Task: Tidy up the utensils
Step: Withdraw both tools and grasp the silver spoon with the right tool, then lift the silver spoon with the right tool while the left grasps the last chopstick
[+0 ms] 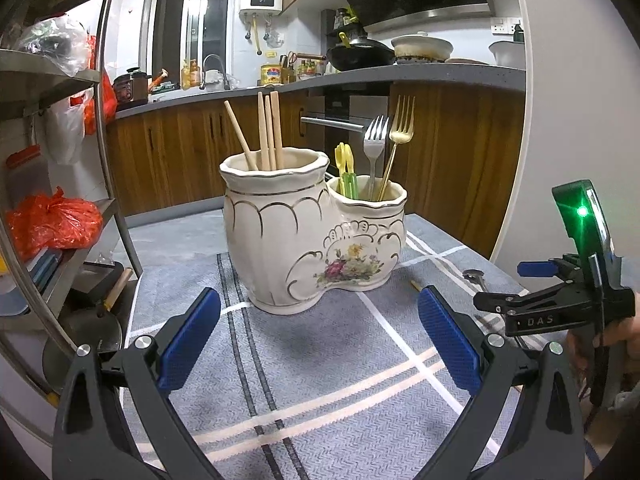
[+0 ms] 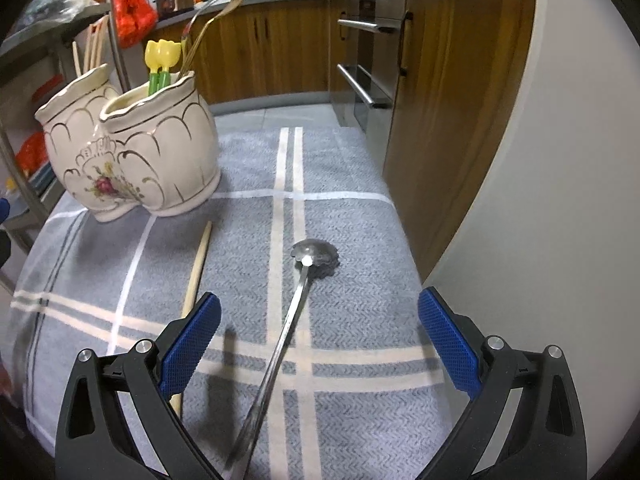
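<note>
A cream ceramic utensil holder stands on a grey cloth crossed by white and dark stripes, toward the cloth's far edge in the left wrist view. It is a two-pot piece joined at the side, with scalloped rims, gold line trim and a painted flower spray on the front. The taller compartment holds four wooden chopsticks, leaning upright. The lower compartment holds a silver fork, a gold fork and two small plastic picks with yellow tulip heads on green stems.

Two utensils lie loose on the cloth. A single wooden chopstick lies just in front of the holder's lower pot, running toward the near edge. Beside it, apart from it, a steel spoon with a scalloped, shell-shaped bowl lies with its bowl toward the far edge and its handle running back between the right gripper's fingers.

The left gripper hovers in front of the holder with its blue-padded jaws spread wide, grasping nothing. The right gripper is likewise wide apart, straddling the spoon handle without touching it.
</note>
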Tool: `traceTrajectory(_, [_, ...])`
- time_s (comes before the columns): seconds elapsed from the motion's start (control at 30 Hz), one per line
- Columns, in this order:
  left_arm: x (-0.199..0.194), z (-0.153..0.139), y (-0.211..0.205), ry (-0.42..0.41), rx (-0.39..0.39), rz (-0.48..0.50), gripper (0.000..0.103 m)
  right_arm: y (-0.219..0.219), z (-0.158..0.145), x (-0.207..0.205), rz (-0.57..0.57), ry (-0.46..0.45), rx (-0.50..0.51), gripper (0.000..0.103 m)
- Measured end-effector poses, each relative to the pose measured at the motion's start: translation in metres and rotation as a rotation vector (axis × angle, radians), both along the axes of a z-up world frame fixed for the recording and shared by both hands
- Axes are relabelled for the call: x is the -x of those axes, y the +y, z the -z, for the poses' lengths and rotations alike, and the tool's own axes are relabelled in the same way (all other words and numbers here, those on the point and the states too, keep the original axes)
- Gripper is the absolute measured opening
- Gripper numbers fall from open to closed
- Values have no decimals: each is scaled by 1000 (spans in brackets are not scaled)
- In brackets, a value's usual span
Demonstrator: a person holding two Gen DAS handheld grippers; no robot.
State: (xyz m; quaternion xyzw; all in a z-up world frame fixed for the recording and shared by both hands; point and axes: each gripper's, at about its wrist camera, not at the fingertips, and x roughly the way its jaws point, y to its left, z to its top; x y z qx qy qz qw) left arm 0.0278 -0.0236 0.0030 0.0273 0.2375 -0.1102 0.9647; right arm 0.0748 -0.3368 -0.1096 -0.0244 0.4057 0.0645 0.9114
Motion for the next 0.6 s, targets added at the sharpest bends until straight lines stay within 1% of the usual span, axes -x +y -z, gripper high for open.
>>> traceTrajectory(0.07, [-1, 1, 0, 5, 3, -1, 98, 0, 2, -3, 5, 12, -3, 94])
traceTrajectory(0.1, [-2, 1, 0, 8, 4, -2, 98, 0, 3, -4, 5, 20, -6, 87])
traceTrajectory(0.13, [-2, 1, 0, 11, 5, -1, 98, 1, 4, -6, 5, 29, -5, 74])
traceTrajectory(0.2, [-2, 1, 0, 12, 7, 2, 98, 3, 5, -8, -2, 34, 6, 64])
traceTrajectory(0.23, [-2, 1, 0, 12, 8, 3, 98, 4, 4, -9, -8, 30, 14, 57])
traceTrajectory(0.27, [-2, 1, 0, 13, 10, 4, 98, 5, 5, -9, -10, 27, 17, 55])
traceTrajectory(0.3, [-3, 1, 0, 14, 11, 5, 98, 6, 5, -10, -15, 24, 18, 51])
traceTrajectory(0.33, [-3, 2, 0, 15, 12, 5, 97, 7, 5, -11, -23, 24, 16, 44])
traceTrajectory(0.37, [-3, 2, 0, 17, 12, 5, 97, 9, 5, -11, -34, 25, 11, 41])
traceTrajectory(0.4, [-3, 2, 0, 17, 12, 5, 97, 10, 5, -12, -38, 25, 8, 33])
traceTrajectory(0.43, [-3, 2, 0, 15, 12, 6, 97, 11, 5, -12, -45, 26, 2, 28])
traceTrajectory(0.47, [-3, 1, 0, 14, 11, 6, 97, 12, 5, -13, -51, 28, -5, 25])
traceTrajectory(0.5, [-3, 1, 0, 13, 9, 5, 97, 11, 5, -14, -60, 34, -24, 19])
traceTrajectory(0.57, [-3, 2, -1, 13, 4, 0, 97, 9, 5, -16, -72, 37, -49, 15])
traceTrajectory(0.6, [-3, 2, -2, 14, 7, 0, 97, 8, 6, -16, -77, 38, -57, 10])
